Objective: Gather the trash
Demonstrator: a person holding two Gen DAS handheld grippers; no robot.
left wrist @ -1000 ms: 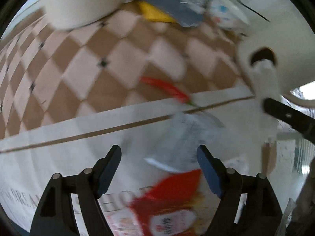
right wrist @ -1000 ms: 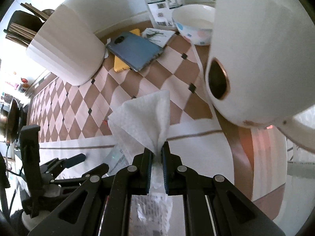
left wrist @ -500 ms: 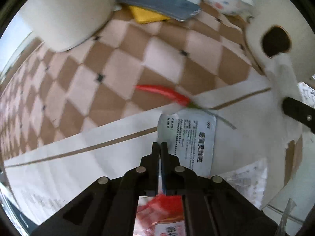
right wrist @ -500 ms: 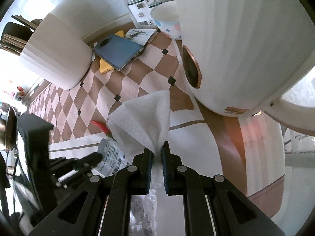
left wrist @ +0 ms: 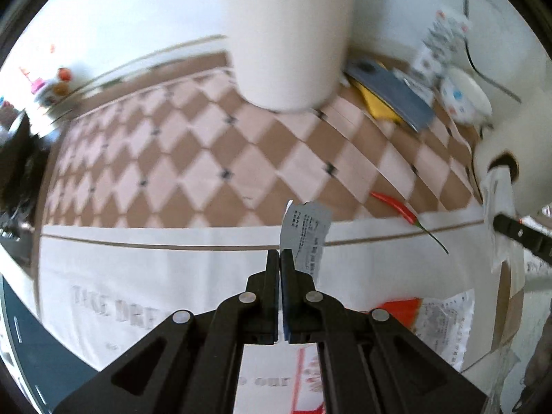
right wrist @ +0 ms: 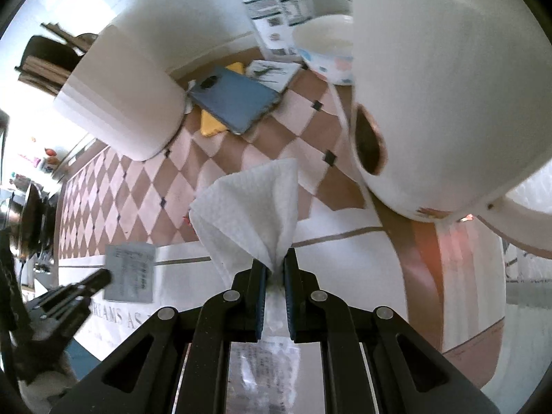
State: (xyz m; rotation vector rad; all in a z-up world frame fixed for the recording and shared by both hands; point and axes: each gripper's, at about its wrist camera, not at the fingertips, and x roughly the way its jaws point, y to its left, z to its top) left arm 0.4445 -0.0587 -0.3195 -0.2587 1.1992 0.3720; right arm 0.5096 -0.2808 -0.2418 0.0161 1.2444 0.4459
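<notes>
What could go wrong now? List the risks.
1. The left tongs pinch only an edge of the packet, so it may slip out and drop.
2. The tissue fans wide from the right tongs near the white appliance and could snag on it.
3. The chili and a wrapper lie on the table and may be missed.

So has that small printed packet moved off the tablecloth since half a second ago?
Yes. The printed packet lay flat just below the red chili; now it hangs pinched in the left gripper, lifted clear of the tablecloth, while the chili stays put.
</notes>
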